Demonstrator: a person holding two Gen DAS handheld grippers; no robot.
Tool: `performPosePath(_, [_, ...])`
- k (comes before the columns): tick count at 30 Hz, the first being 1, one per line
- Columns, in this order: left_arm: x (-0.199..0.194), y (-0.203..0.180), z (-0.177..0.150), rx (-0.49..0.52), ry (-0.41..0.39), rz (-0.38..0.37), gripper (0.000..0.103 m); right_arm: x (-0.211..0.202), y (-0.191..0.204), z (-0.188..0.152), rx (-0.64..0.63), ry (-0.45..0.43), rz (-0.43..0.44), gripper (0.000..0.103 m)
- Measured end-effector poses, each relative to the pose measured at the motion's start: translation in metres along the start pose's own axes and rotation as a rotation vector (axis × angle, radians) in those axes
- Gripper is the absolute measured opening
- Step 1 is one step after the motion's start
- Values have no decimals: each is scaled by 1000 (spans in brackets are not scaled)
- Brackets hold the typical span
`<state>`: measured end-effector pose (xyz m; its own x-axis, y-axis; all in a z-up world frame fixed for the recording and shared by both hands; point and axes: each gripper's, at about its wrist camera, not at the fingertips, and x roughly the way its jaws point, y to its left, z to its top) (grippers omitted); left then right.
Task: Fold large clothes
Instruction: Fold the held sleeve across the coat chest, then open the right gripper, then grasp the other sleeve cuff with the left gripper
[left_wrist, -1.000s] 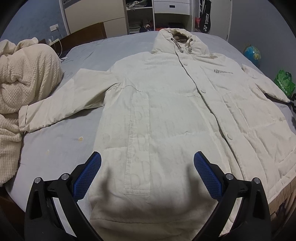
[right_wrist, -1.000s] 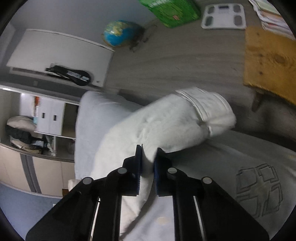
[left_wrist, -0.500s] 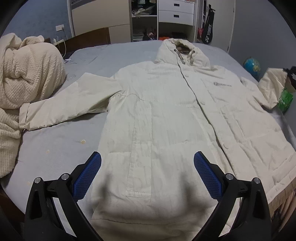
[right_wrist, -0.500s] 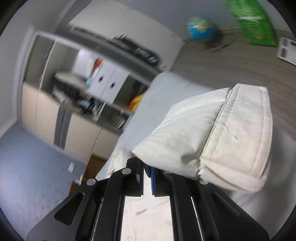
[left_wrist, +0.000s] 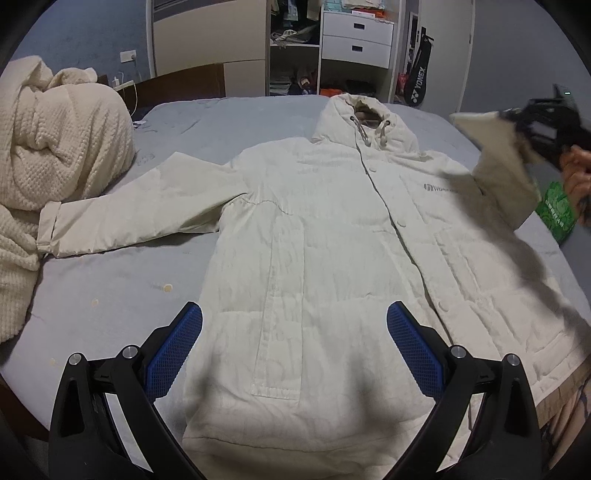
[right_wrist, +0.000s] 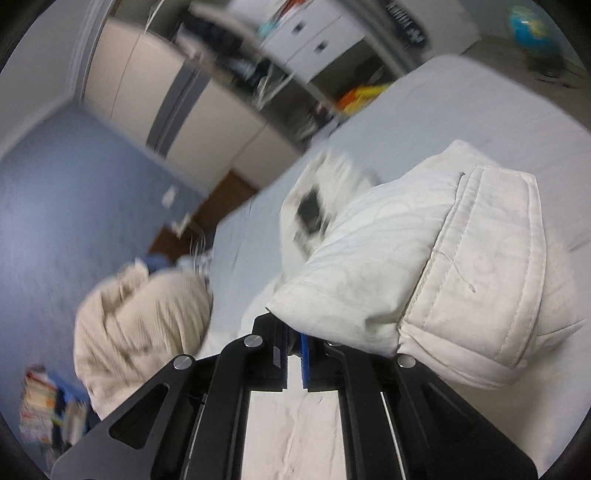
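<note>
Coat (left_wrist: 332, 258) flat on bed (left_wrist: 122, 295), hood far. My right gripper (right_wrist: 294, 354) pinching sleeve (right_wrist: 424, 280), lifted at right. My left gripper (left_wrist: 294, 347) spread above near hem. Risk: padded cuff slips from shallow pinch, sleeve drops unfolded.

You have a bed (left_wrist: 207, 122) with a grey-blue sheet carrying everything. On it, a cream hooded coat (left_wrist: 332, 240) lies front up, hood toward the headboard, 1 sleeve (left_wrist: 129, 218) stretched flat toward a bunched cream waffle blanket (left_wrist: 55, 147) heaped at the bed's edge.
</note>
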<state>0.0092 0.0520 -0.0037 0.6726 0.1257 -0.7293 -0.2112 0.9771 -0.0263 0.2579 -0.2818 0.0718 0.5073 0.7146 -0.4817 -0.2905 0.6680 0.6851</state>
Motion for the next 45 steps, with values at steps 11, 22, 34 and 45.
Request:
performPosePath(11, [-1,4,0,-18,-9,-14,96,116,16,-124,-245,343,-214,12])
performPosePath(22, [3,1,-1,-2,8,-8,96,48,1,-162,-344,365,-240,53])
performPosePath(34, [24,-18,-1,100,152,49,96,-68,-28,-198,-494,304,-553,79])
performPosePath(45, [-14,-136,32,506,-23,12,96,-76,-26,-202,-501,239,-569,79])
